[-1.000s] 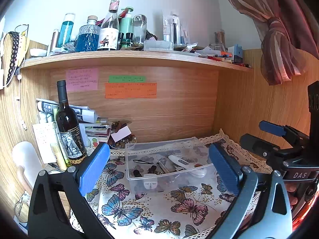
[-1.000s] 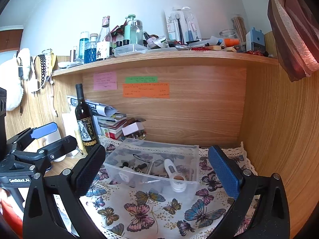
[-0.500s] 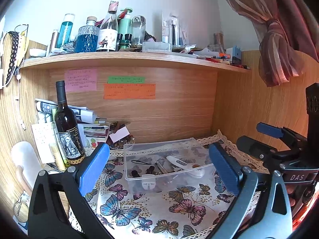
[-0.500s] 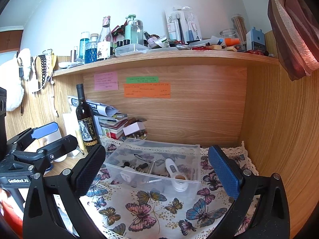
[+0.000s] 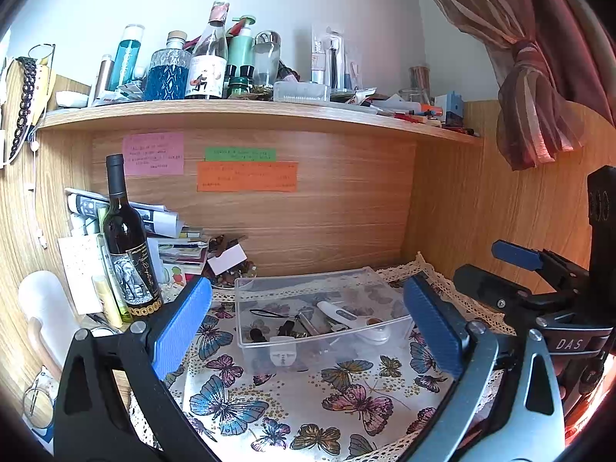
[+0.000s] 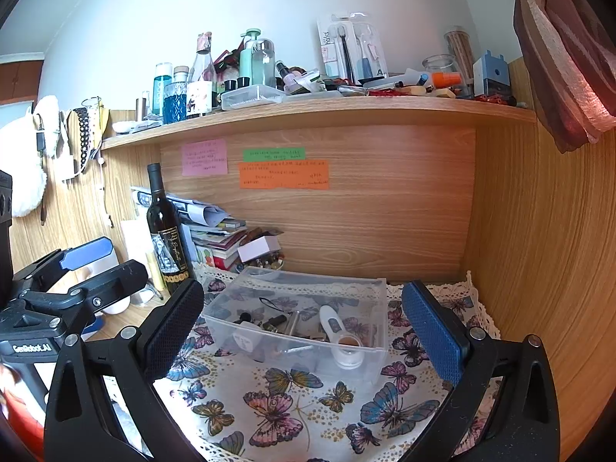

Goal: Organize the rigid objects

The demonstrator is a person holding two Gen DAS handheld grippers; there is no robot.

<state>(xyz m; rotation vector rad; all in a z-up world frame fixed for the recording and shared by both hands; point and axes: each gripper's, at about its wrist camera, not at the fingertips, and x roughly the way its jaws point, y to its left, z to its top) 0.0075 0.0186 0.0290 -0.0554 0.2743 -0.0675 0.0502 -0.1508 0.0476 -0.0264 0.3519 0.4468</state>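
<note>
Clear plastic makes up the one storage box (image 5: 323, 304) (image 6: 304, 308) here, sitting on the butterfly-print cloth (image 5: 308, 396) (image 6: 292, 400) that covers the surface. Inside lie one white thermometer (image 5: 348, 317) (image 6: 335, 327) and a scatter of small dark and metal pieces, too jumbled to count.

One dark wine bottle (image 5: 129, 246) (image 6: 167, 231) stands upright to the left of the box, with a stack of papers and books (image 5: 169, 231) (image 6: 215, 231) behind it. Three sticky notes are on the wooden back panel: one pink (image 5: 153, 154) (image 6: 204, 157), one green (image 5: 240, 154) (image 6: 273, 153), one orange (image 5: 246, 176) (image 6: 284, 174). A crowded shelf (image 5: 250, 111) (image 6: 327, 109) of bottles runs above.

Two claws are in view. The left claw (image 5: 308, 327) is spread wide and holds nothing; the box lies just ahead, between its fingers' lines. The right claw (image 6: 304, 331) is likewise wide open and empty, with the box straight ahead, not touched. Each claw shows at the edge of the other's view, flanking the box.
</note>
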